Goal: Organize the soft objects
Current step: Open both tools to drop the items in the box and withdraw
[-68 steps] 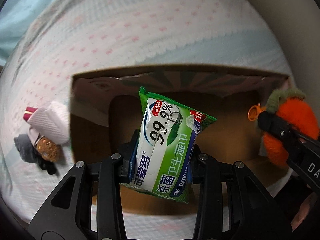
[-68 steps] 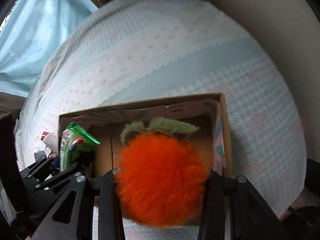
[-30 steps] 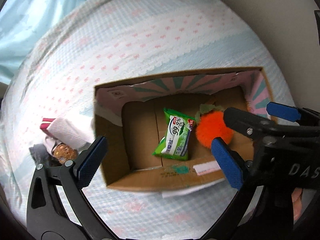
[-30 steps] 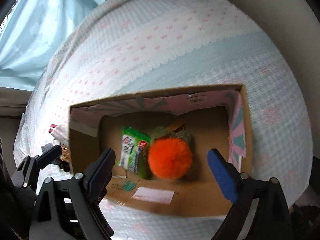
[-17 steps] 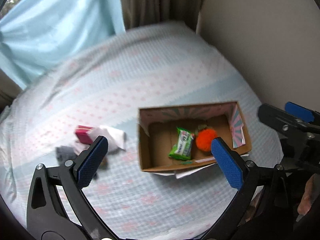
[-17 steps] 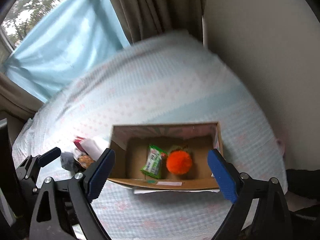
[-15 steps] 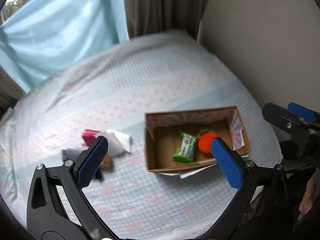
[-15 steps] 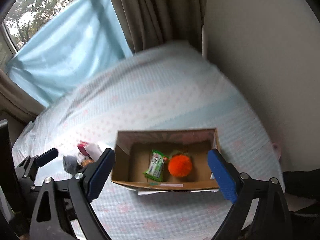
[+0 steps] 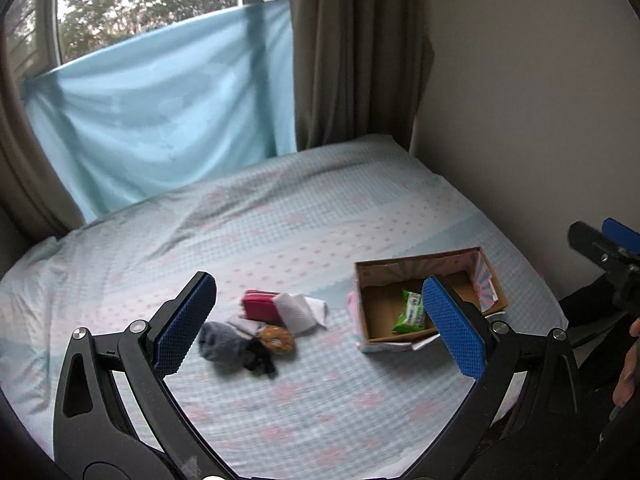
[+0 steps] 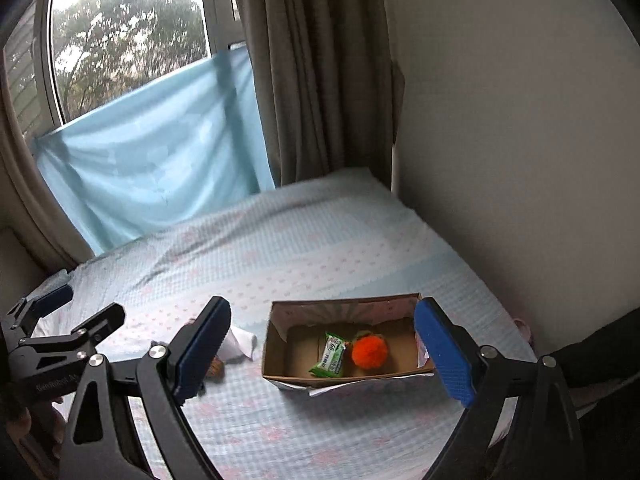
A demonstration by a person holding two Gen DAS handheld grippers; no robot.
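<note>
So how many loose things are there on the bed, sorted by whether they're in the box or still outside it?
In the cardboard box: 2, the green wipes packet and the orange pompom.
Outside, in the pile: 5, as far as the blur allows: red pouch, white cloth, grey sock, black sock, brown round item.
Total: 7.

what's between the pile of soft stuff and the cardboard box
Only bare bedsheet separates the pile from the cardboard box; the left wrist view shows it.
</note>
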